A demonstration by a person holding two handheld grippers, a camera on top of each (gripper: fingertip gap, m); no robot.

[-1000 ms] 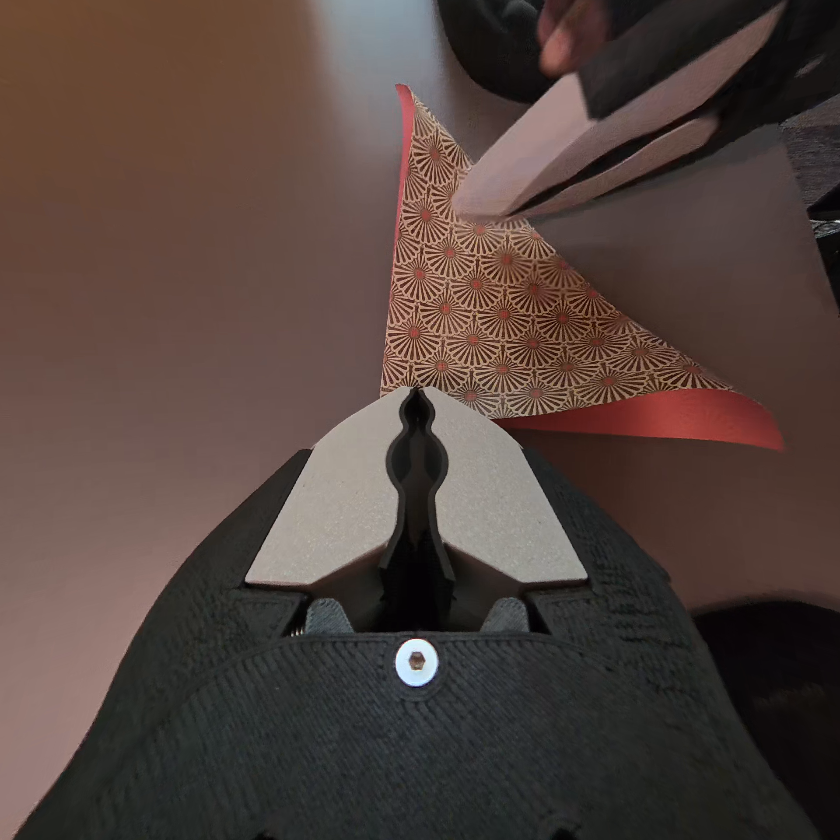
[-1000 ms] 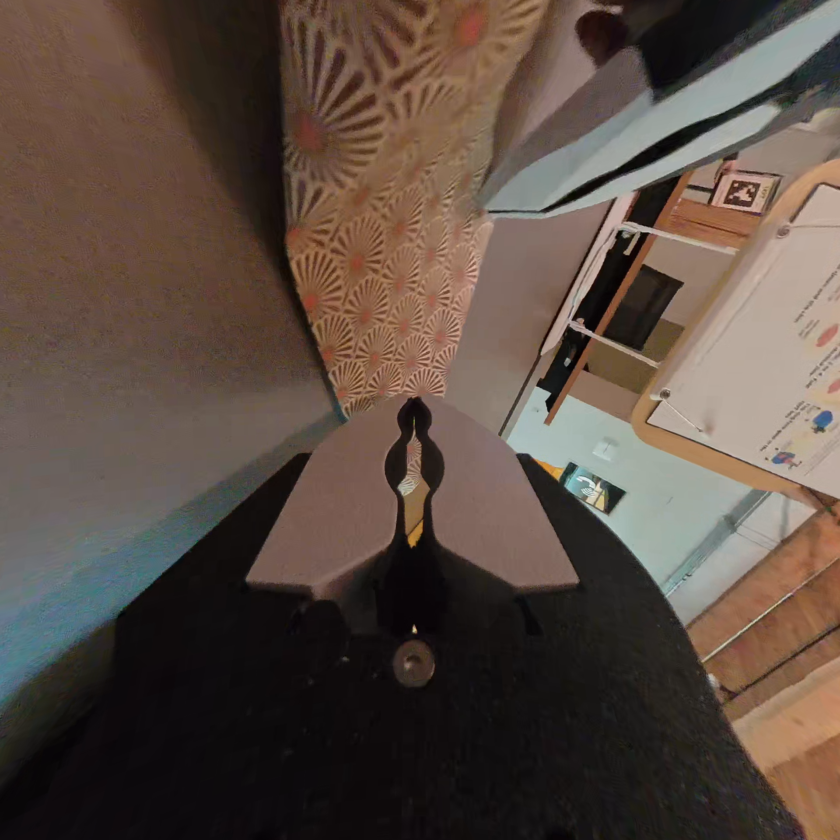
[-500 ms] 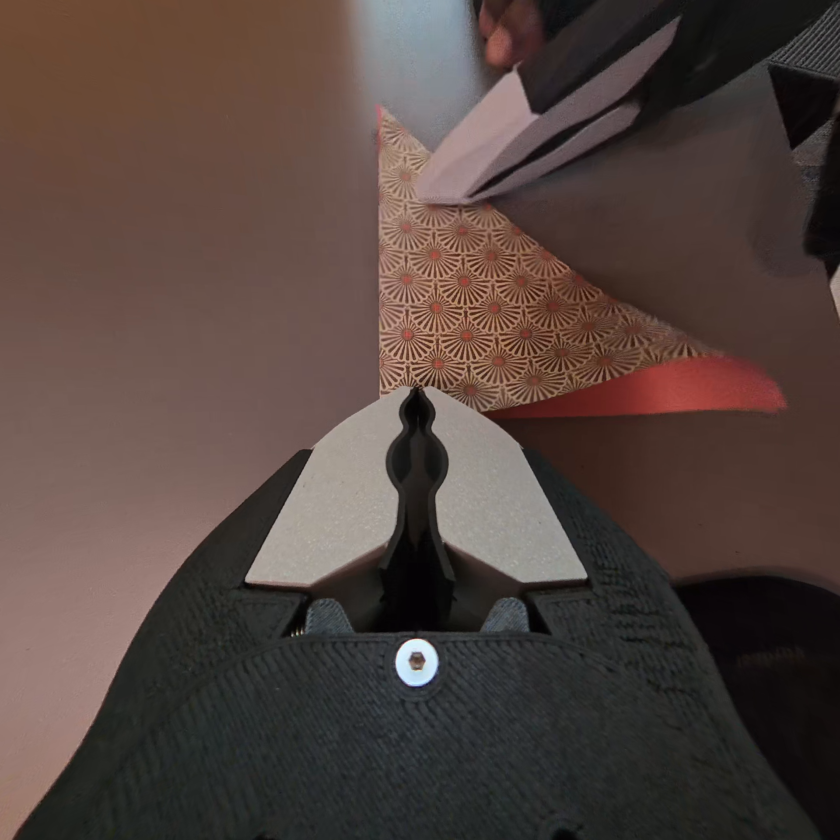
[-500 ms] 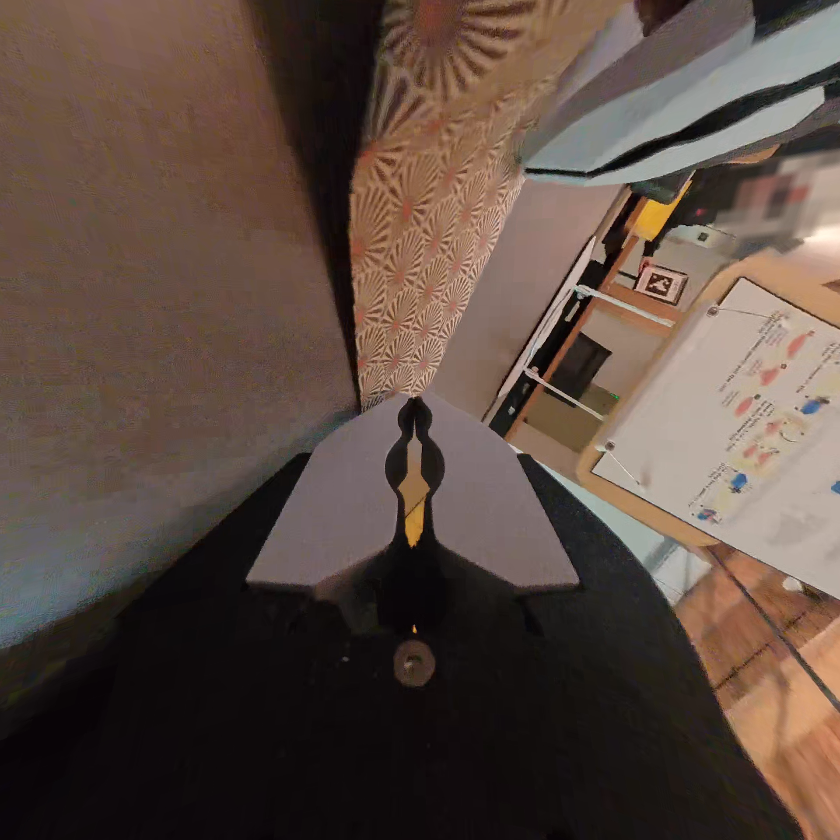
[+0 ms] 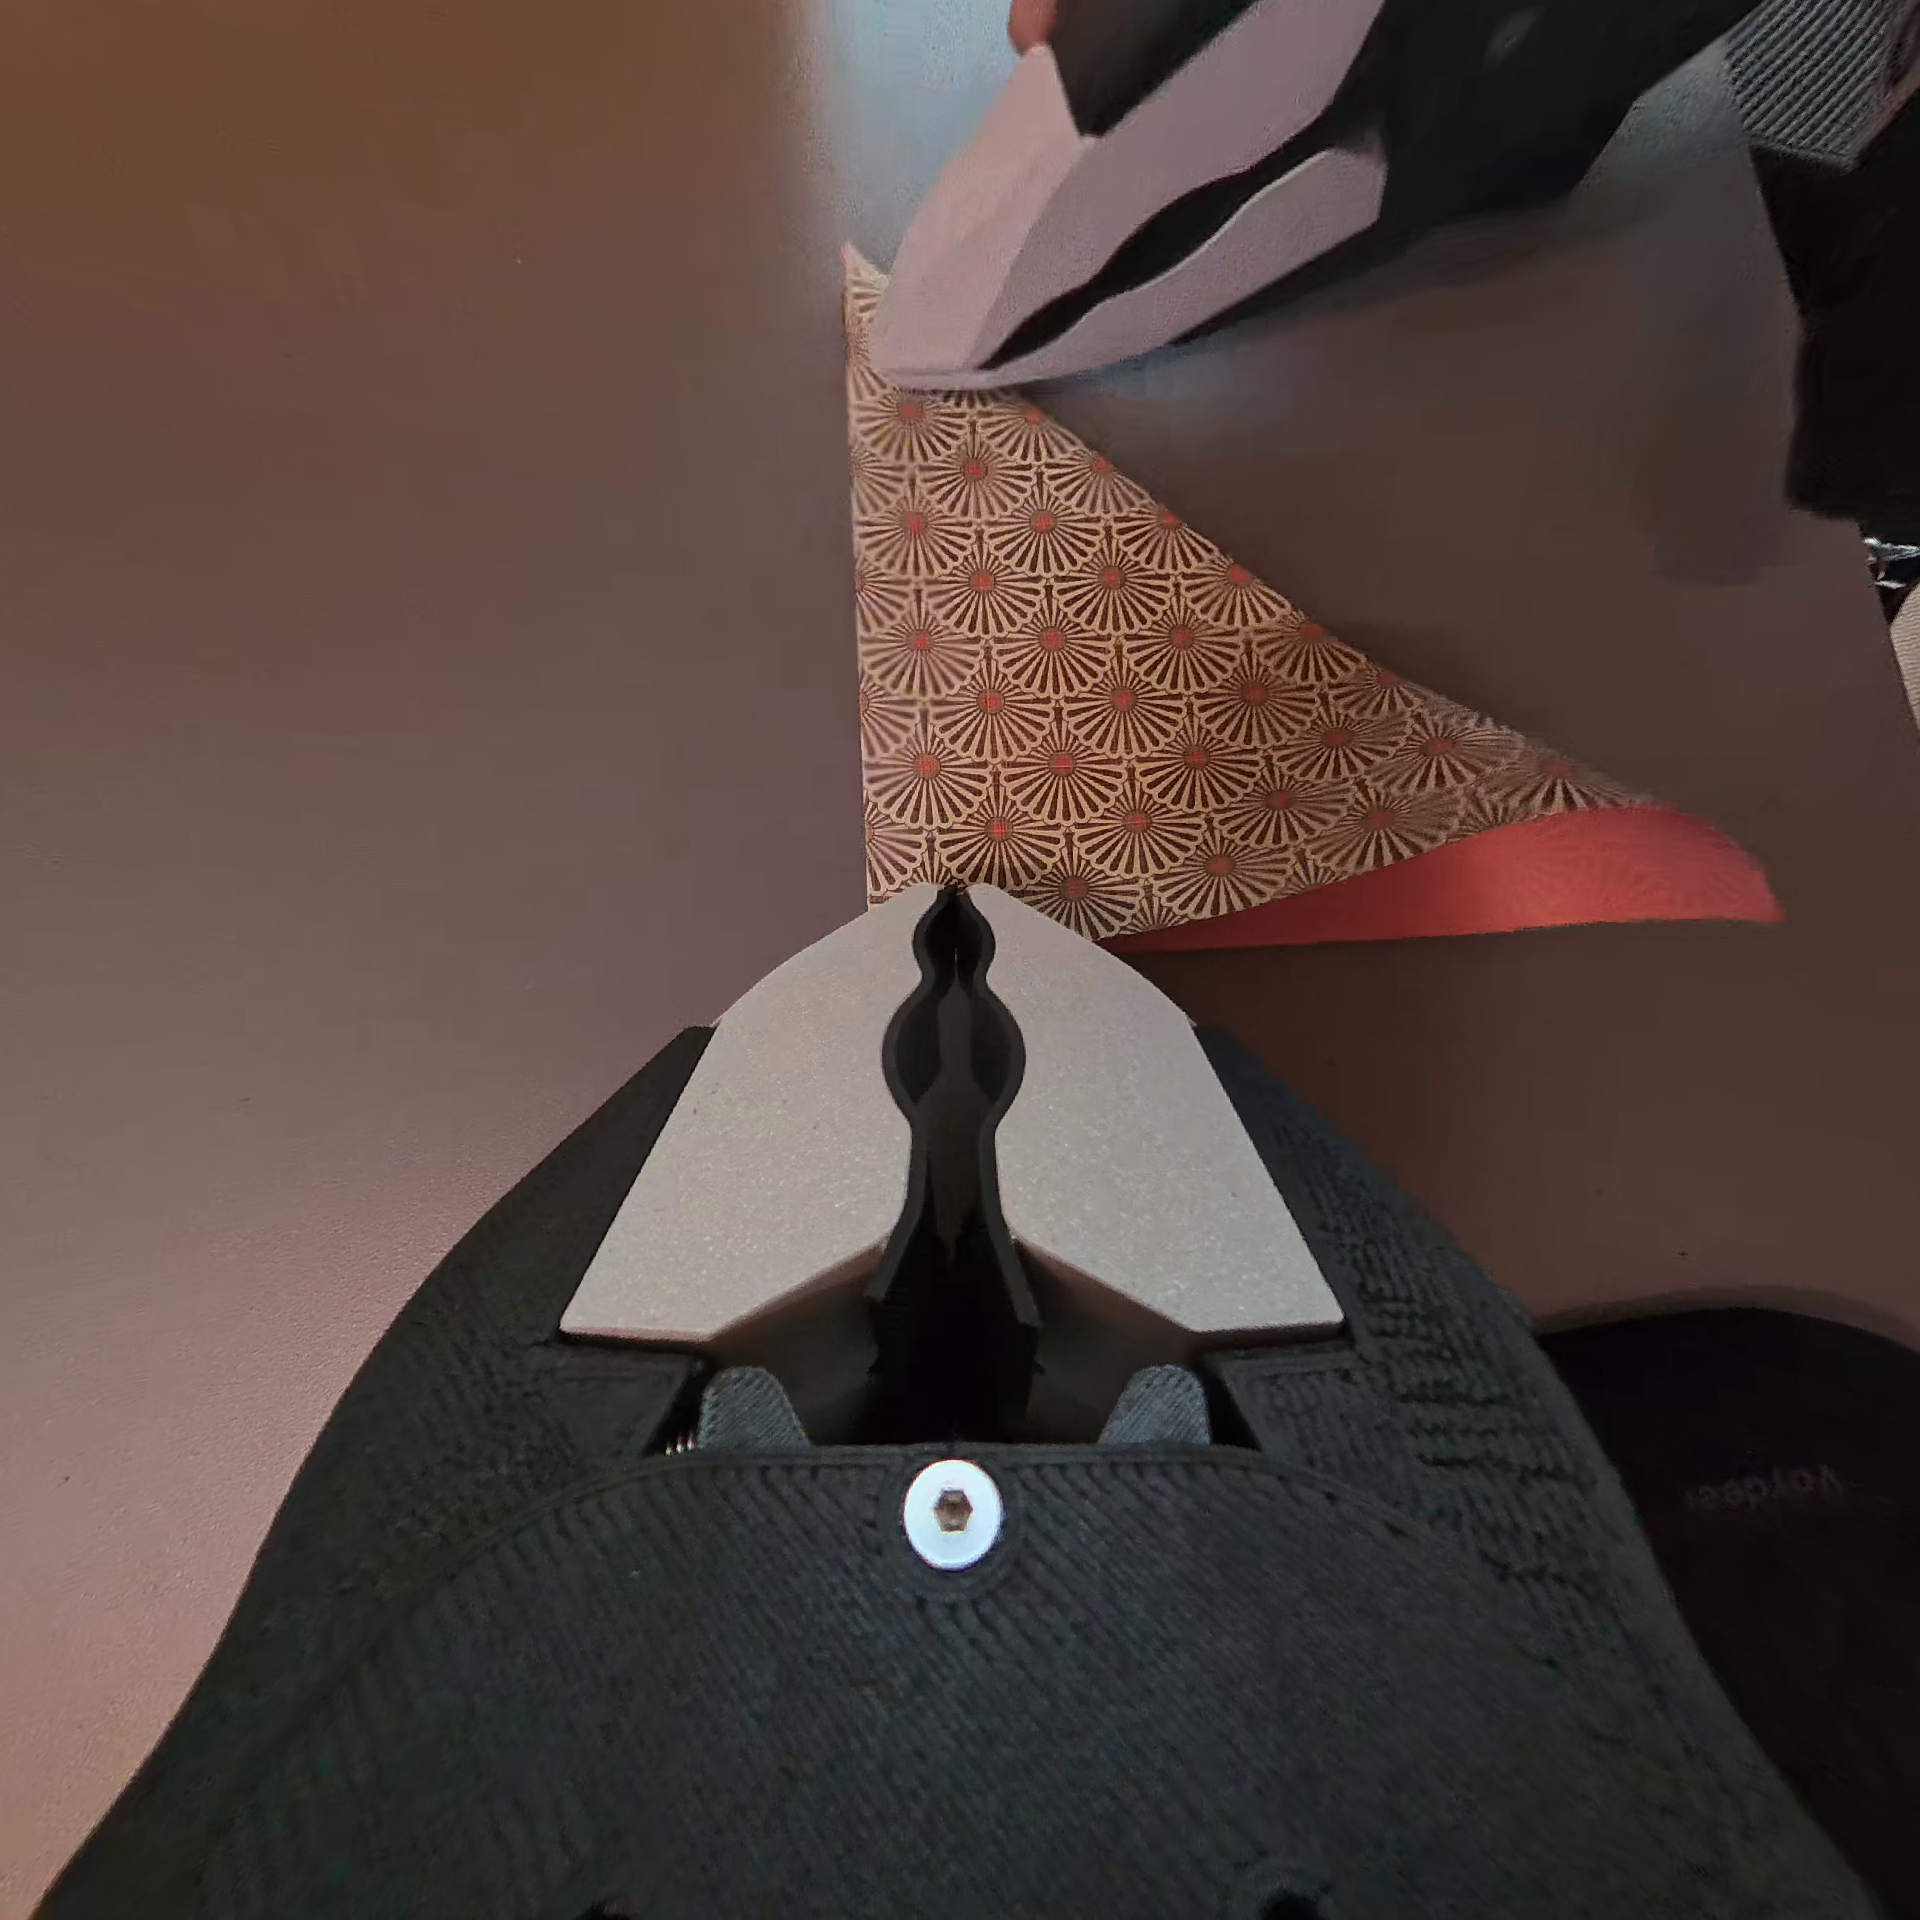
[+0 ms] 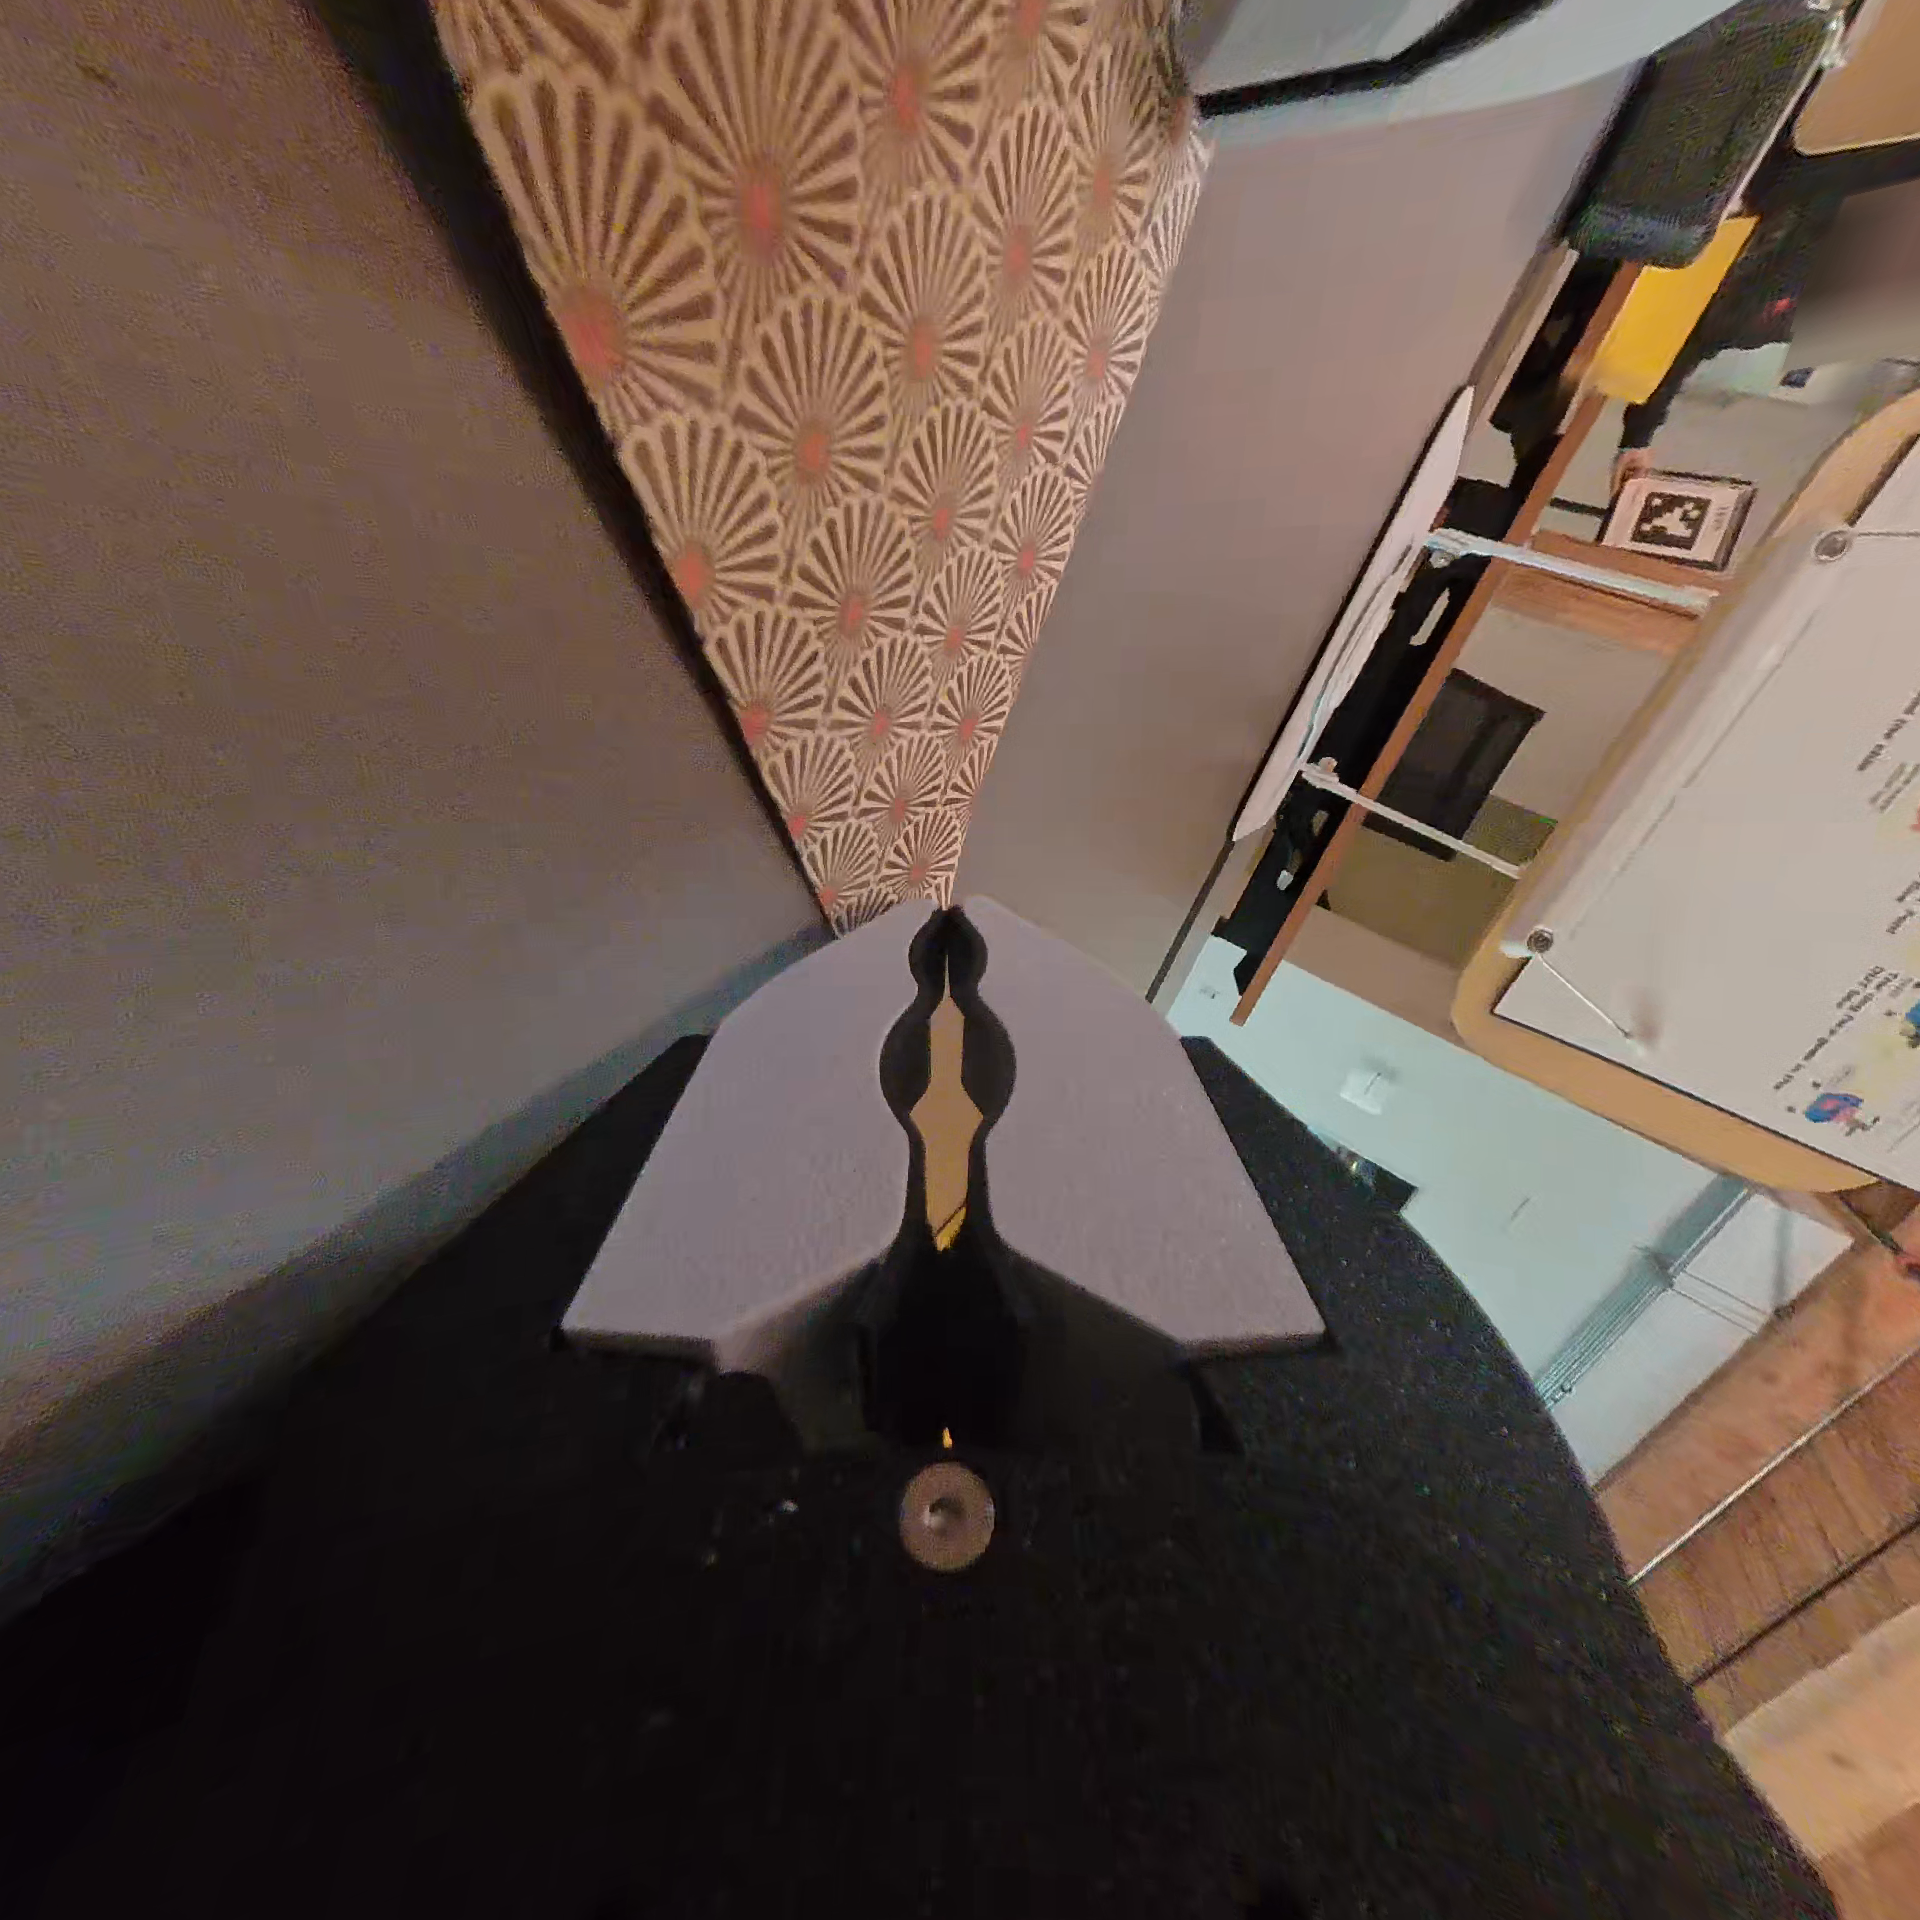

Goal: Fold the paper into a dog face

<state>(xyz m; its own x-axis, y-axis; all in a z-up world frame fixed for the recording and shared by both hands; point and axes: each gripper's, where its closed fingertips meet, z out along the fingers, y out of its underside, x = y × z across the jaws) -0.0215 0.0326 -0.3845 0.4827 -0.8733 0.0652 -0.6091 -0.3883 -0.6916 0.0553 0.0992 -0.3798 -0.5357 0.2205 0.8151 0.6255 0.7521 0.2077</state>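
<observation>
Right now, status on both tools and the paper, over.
Left tool shut, tip on near corner of the paper. Right tool shut, on far corner. Paper folded to triangle, one flap lifted, red underside showing. Table unobstructed.

One triangular folded sheet of fan-patterned brown-and-cream paper with a red underside (image 5: 1049, 665) lies on one plain grey-brown tabletop (image 5: 416, 623). Two grey-fingered black grippers: left gripper (image 5: 953, 904), right gripper (image 6: 948, 920).

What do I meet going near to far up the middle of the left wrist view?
left gripper, shut at the near corner of the paper → paper, patterned side up with a red underside curling at the right → right gripper, tips closed at the paper's far corner → table beyond.
</observation>
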